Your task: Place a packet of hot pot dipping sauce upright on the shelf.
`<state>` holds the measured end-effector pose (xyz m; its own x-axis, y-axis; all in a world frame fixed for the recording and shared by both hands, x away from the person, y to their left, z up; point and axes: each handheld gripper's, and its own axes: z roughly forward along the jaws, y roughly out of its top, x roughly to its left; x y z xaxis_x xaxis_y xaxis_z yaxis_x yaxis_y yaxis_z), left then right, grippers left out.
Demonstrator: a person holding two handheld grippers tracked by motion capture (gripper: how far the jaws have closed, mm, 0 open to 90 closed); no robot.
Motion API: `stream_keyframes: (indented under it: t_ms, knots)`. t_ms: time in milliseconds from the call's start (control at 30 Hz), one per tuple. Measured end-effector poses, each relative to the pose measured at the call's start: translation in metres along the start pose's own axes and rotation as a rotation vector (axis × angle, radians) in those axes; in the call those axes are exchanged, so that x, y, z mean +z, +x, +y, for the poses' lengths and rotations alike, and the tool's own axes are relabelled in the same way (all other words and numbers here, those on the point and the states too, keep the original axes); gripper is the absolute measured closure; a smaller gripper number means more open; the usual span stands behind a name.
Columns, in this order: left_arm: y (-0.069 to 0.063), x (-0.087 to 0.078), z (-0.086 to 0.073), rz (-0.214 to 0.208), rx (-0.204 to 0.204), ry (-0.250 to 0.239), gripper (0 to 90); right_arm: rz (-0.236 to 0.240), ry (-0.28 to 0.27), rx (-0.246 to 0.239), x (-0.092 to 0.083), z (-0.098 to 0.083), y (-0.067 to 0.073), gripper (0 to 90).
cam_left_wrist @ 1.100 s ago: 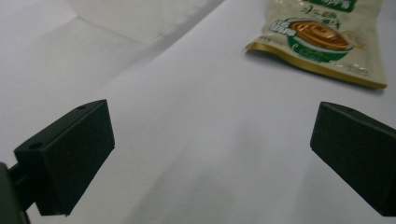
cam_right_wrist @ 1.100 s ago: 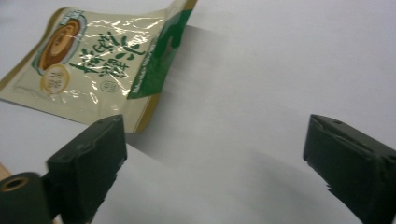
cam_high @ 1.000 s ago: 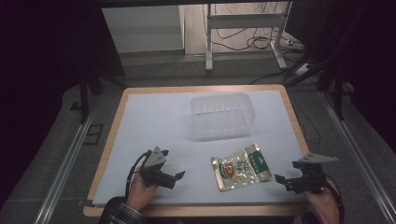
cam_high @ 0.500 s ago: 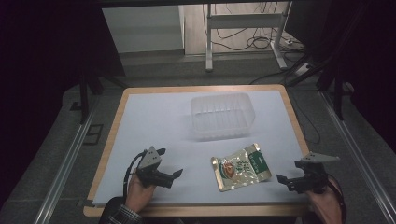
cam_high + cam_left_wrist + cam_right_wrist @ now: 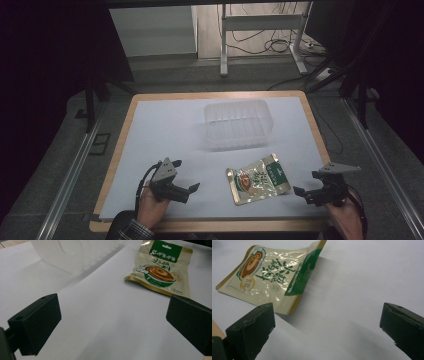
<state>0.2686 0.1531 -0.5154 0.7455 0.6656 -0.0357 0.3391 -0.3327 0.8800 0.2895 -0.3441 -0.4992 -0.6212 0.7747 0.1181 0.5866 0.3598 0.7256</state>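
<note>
High view: snack pouch (image 5: 258, 178) lies flat on the white table sheet (image 5: 165, 130), near the front edge, between my two grippers and touching neither. Left gripper (image 5: 186, 190) sits to its left, jaws apart, nothing in them. Right gripper (image 5: 306, 192) sits to its right, also spread and empty. Clear plastic tub (image 5: 238, 121) stands behind the pouch, apart from it.

Left gripper view: both black jaws wide open over bare sheet. Pouch (image 5: 160, 270) ahead and to the right, bottom gold seam nearest me, lying flat. Tub wall (image 5: 75, 253) farther back on the left.

Right gripper view: jaws open, empty. Pouch (image 5: 269, 275) ahead-left, its green header edge curled up off the sheet.

Handling, my guess: light, soft foil-type film, glossy so likely slippery, contents probably crushable. Flat middle gives the jaws nothing to bite. I'd pinch the lifted green header edge with the right gripper, a firm nip on the sealed strip, not the filled belly.
</note>
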Motion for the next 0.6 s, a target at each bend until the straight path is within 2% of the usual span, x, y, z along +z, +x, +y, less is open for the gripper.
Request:
stream_keyframes:
  t_ms: [200,433,600]
  knots:
    - [-0.001,0.0,0.001,0.002,0.0,-0.007,0.0,0.014,-0.028,0.009,0.001,0.003,0.002,0.0]
    - [-0.003,0.003,0.001,-0.006,0.009,0.006,0.0,0.009,-0.03,-0.009,0.006,0.008,0.005,0.0]
    - [-0.004,0.004,0.001,-0.006,0.012,0.01,0.0,0.026,-0.04,0.002,0.009,0.011,0.005,0.0]
